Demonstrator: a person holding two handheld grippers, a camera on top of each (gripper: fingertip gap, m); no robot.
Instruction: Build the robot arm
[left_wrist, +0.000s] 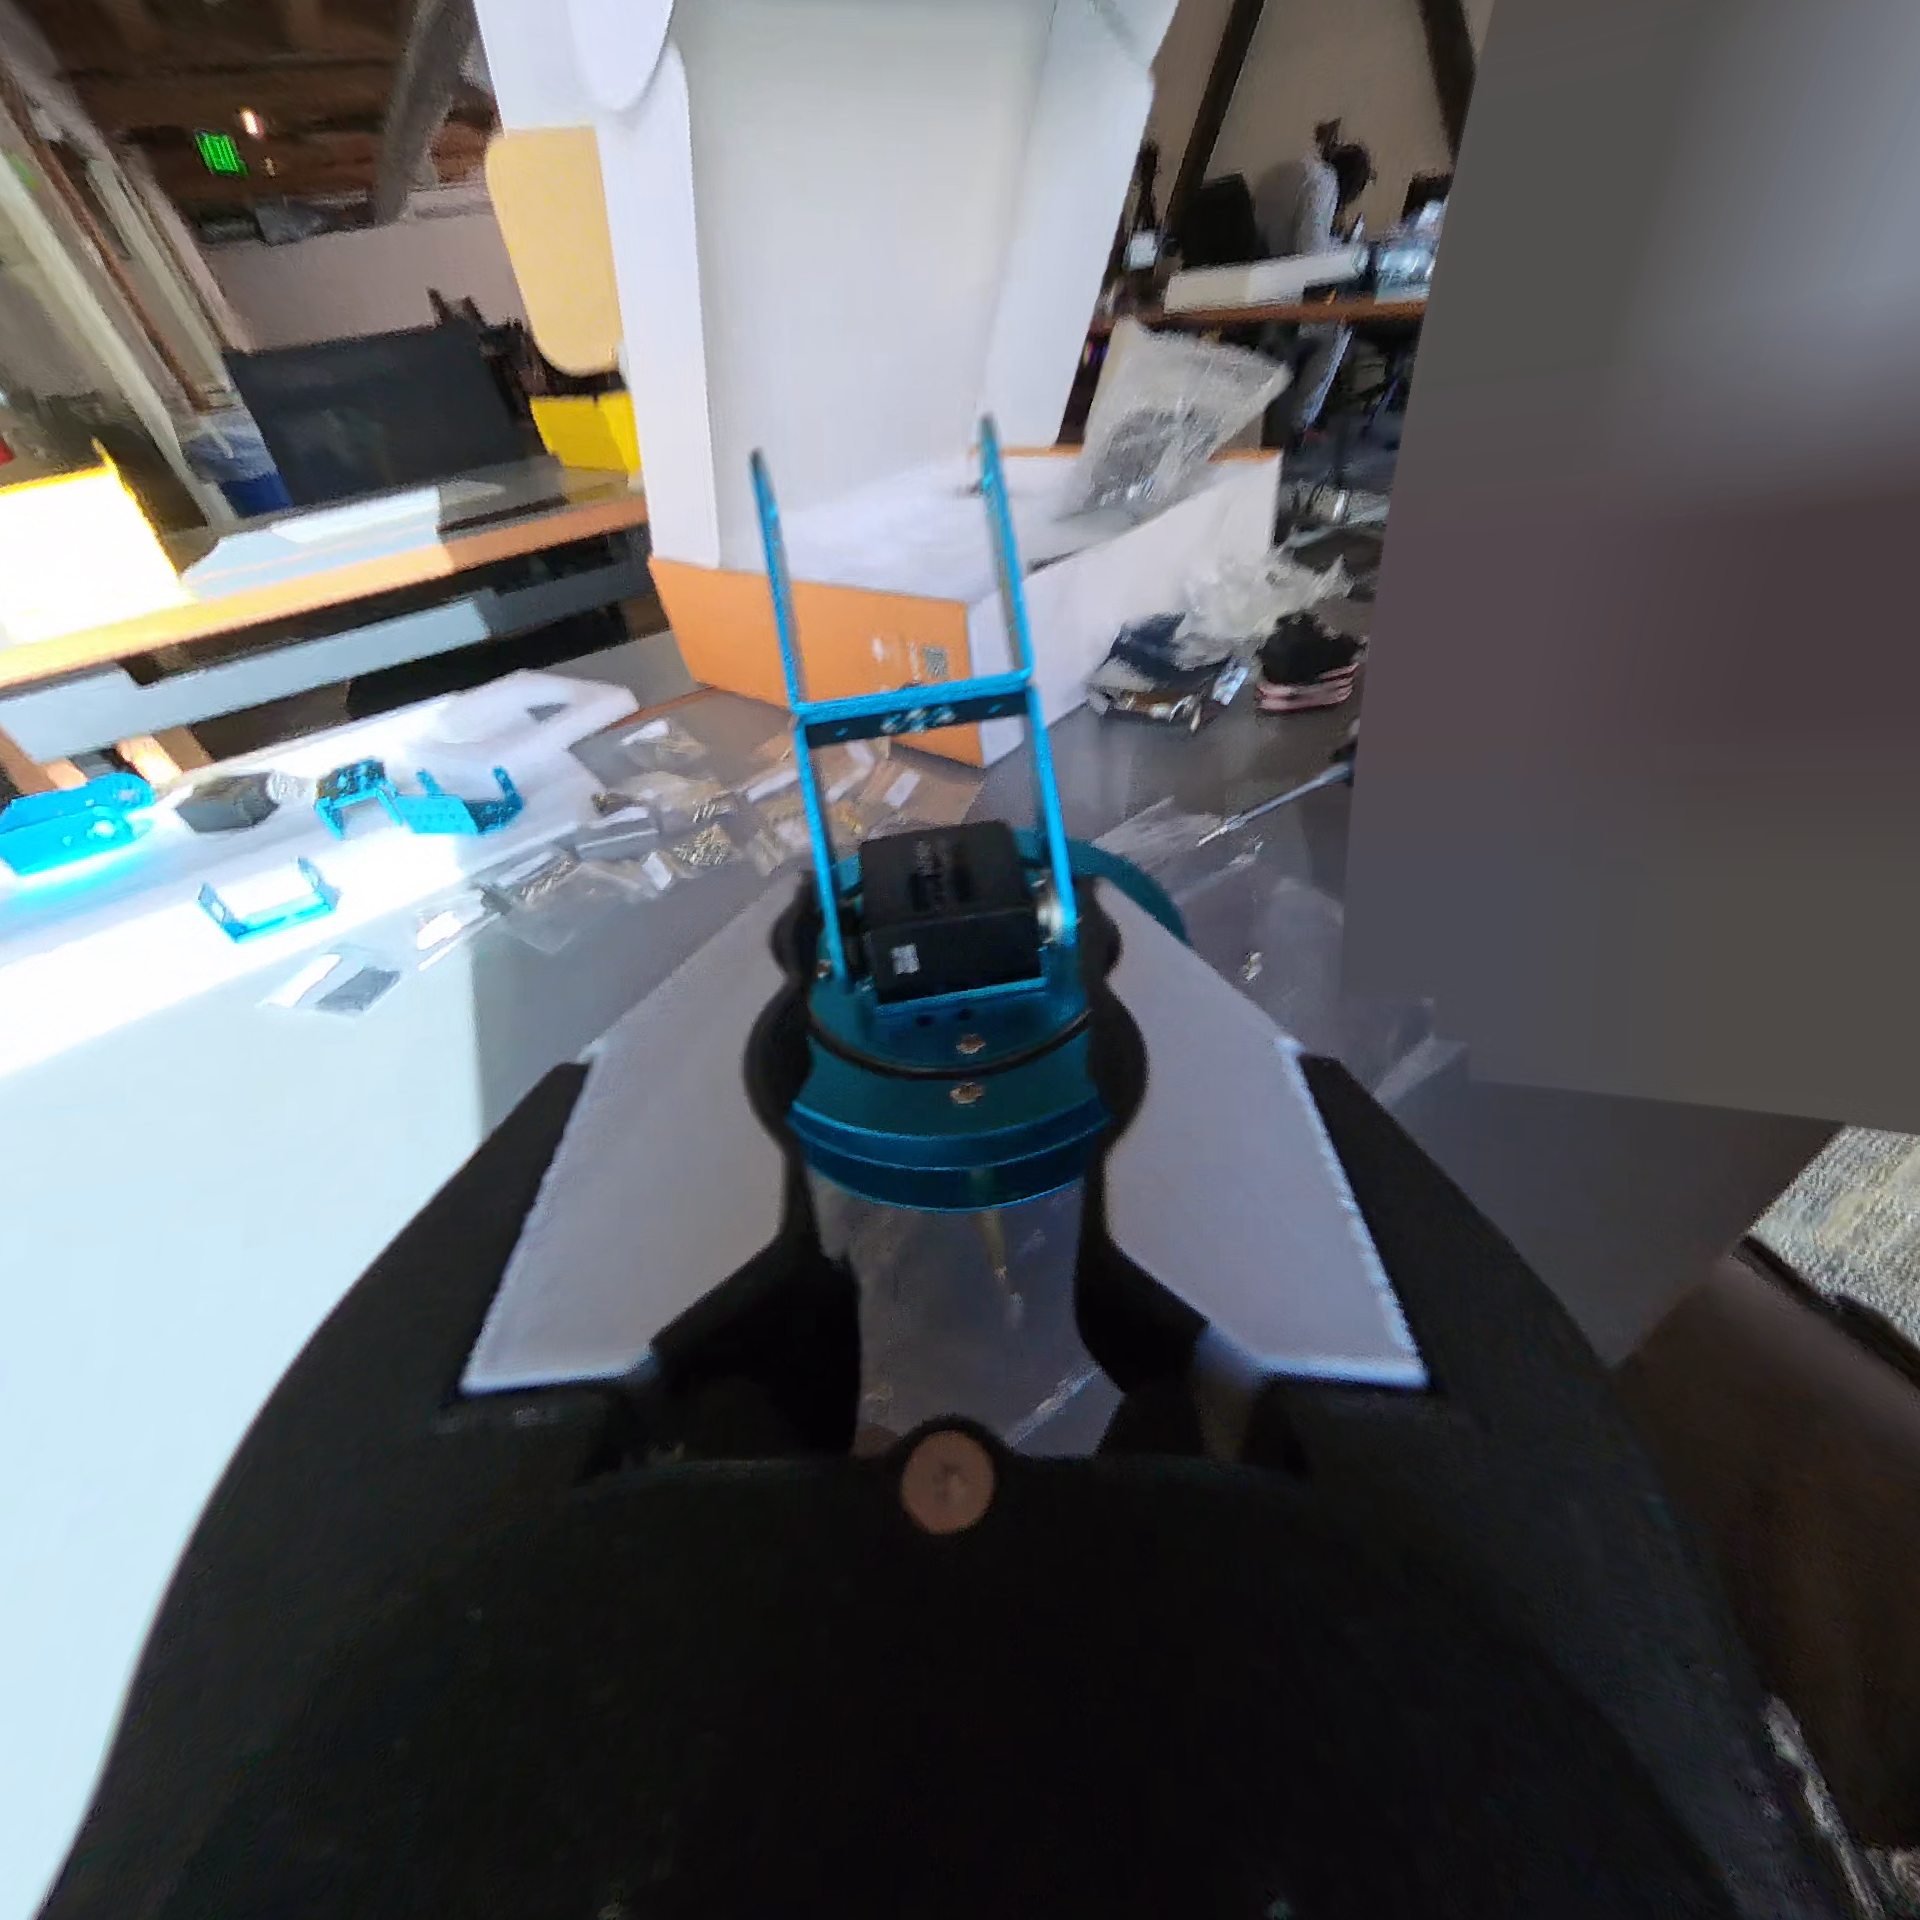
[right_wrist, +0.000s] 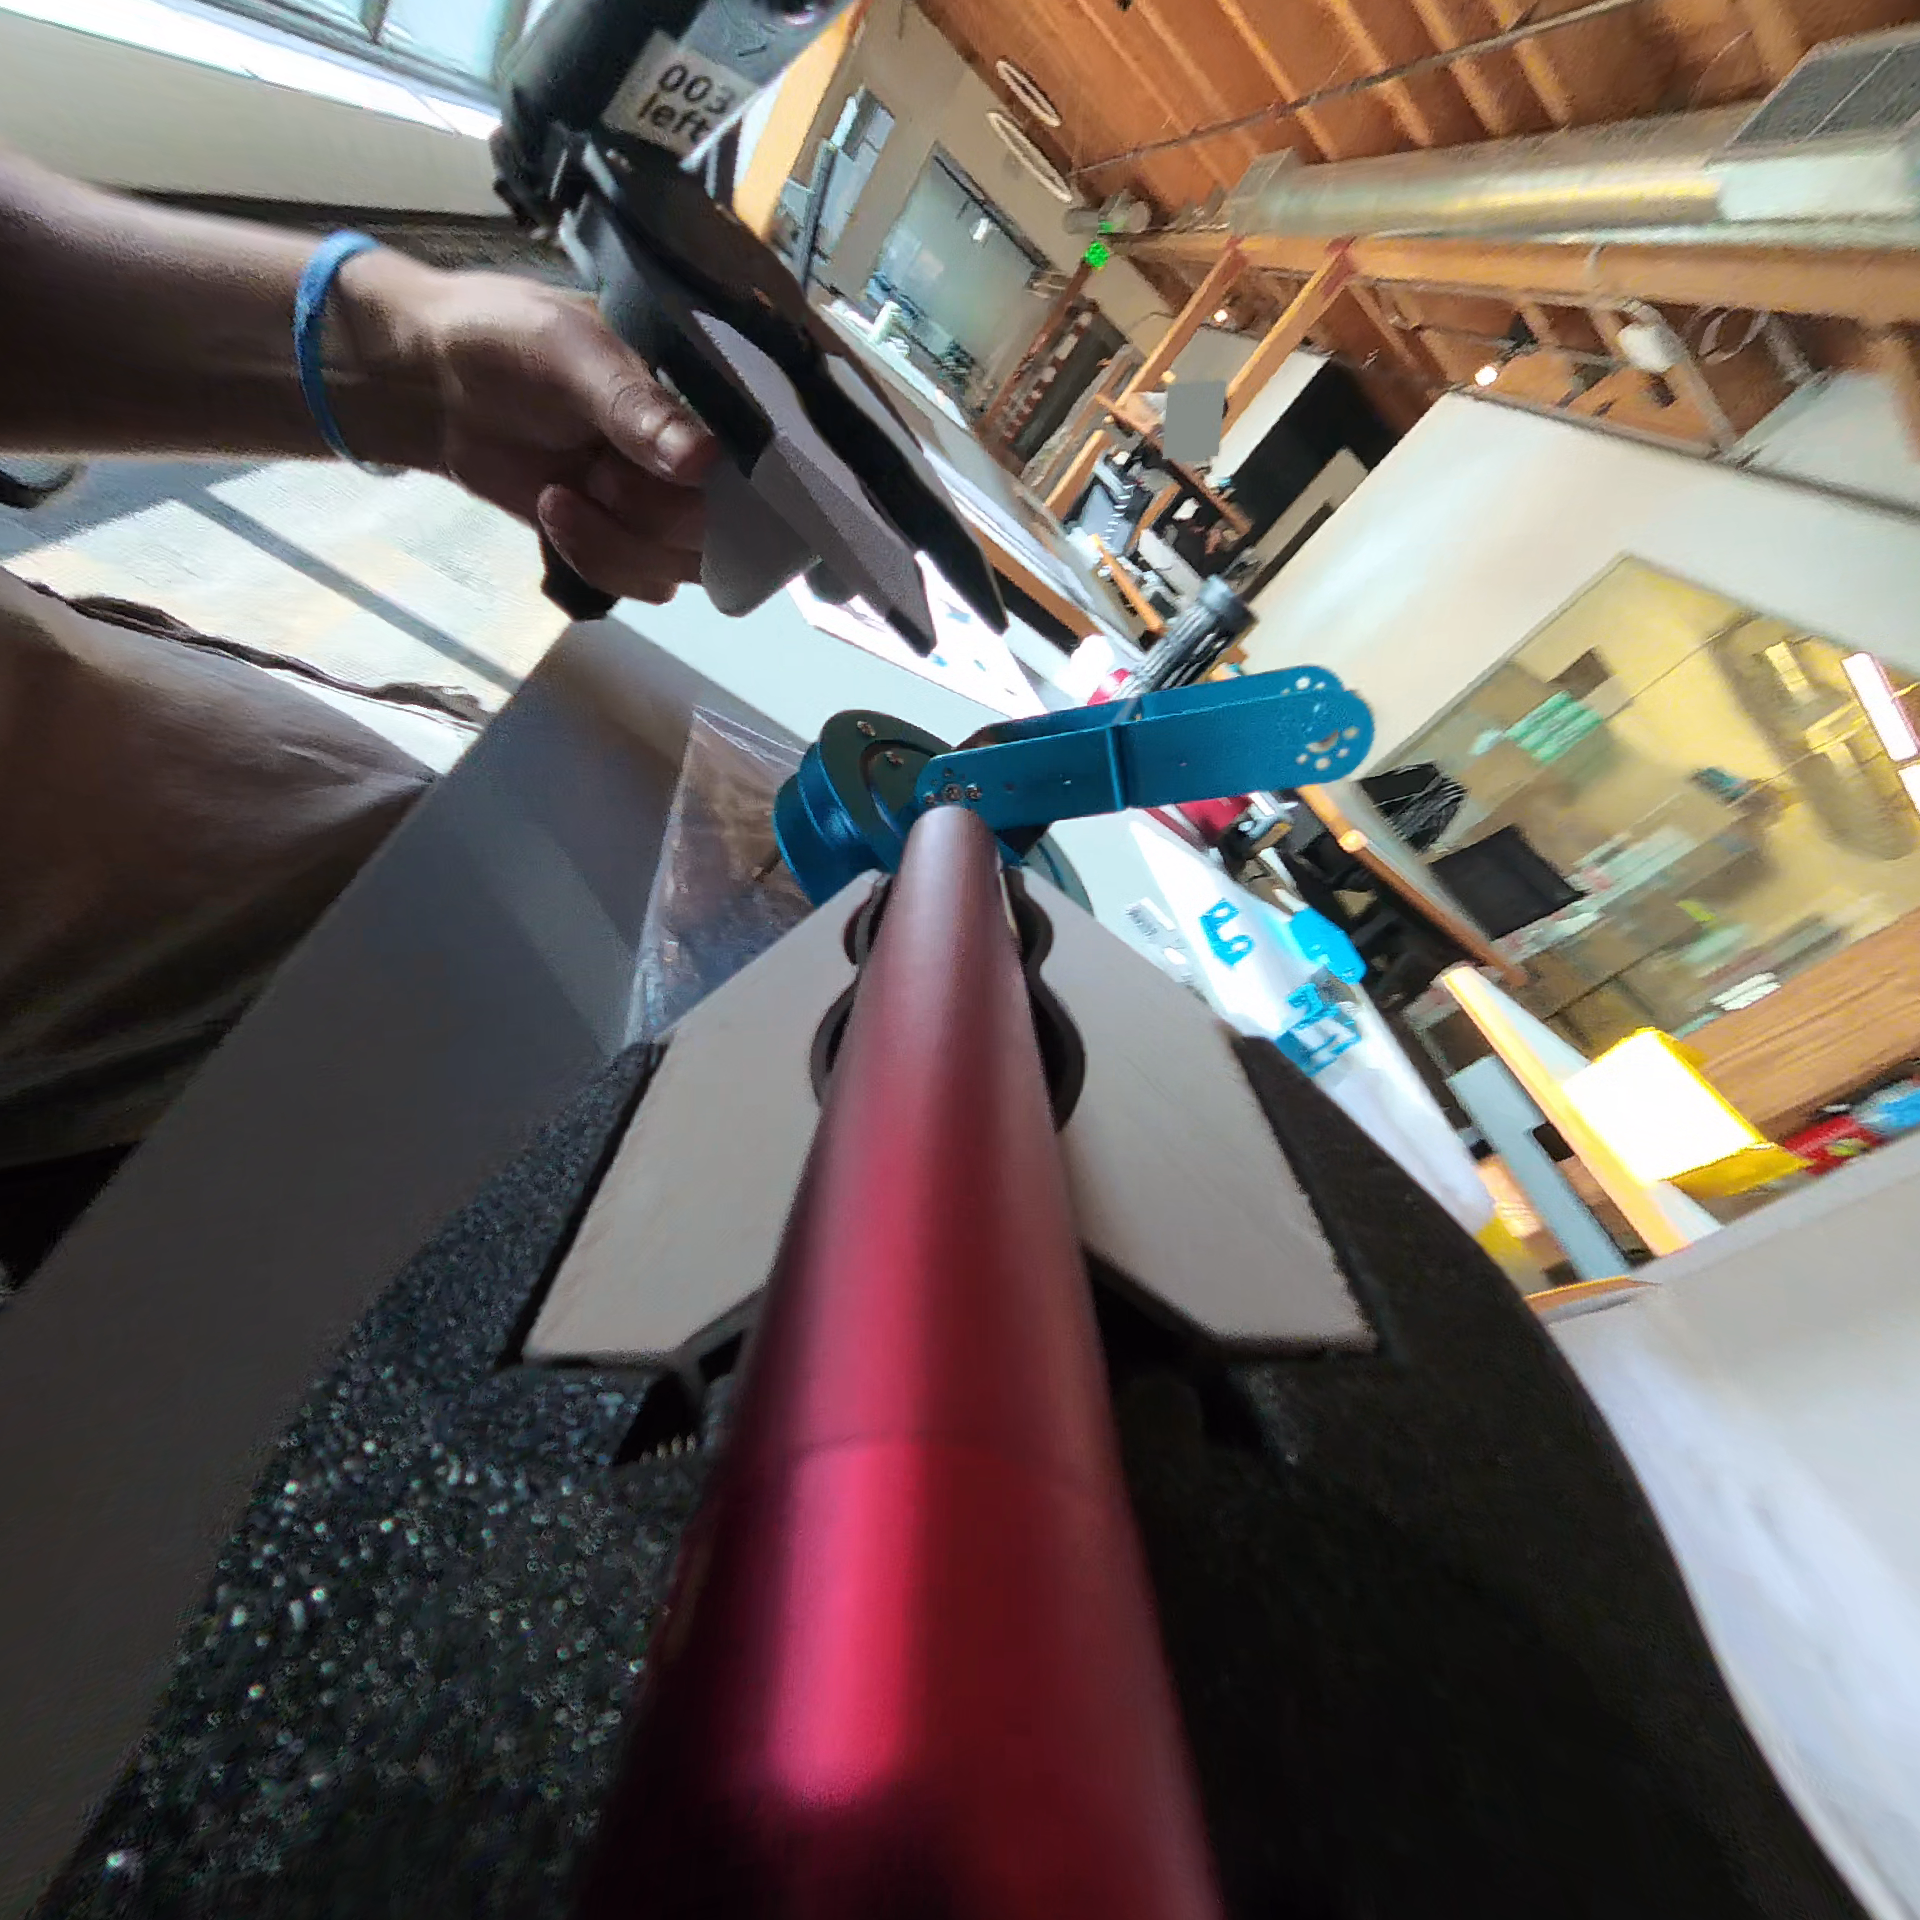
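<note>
Between the 2 fingers of the left claw (left_wrist: 951, 997) sits a round blue base (left_wrist: 945, 1127), clamped at its sides by the pads. On top of the base a black servo (left_wrist: 951, 920) is mounted, and a blue bracket (left_wrist: 909, 675) of 2 long plates joined by a crossbar rises from it. In the left wrist view the bracket's long axis runs up and away from the camera, tilted slightly left, its open end toward a white box (left_wrist: 1091, 582) on the tabletop (left_wrist: 1174, 769). To the left lie small blue parts (left_wrist: 416, 800) and clear bags of hardware (left_wrist: 665, 821) on a white sheet (left_wrist: 208, 1091). In the right wrist view the right claw (right_wrist: 940, 904) is closed on a red screwdriver (right_wrist: 925, 1299), whose handle runs straight forward between the fingers; its far end meets the lower end of the bracket (right_wrist: 1143, 753) near the base (right_wrist: 826, 826), though the tip itself is hidden. From this side the bracket points right and slightly up. A hand (right_wrist: 551, 416) with a blue wristband (right_wrist: 322, 343) holds the left claw's handle at upper left of that view.
</note>
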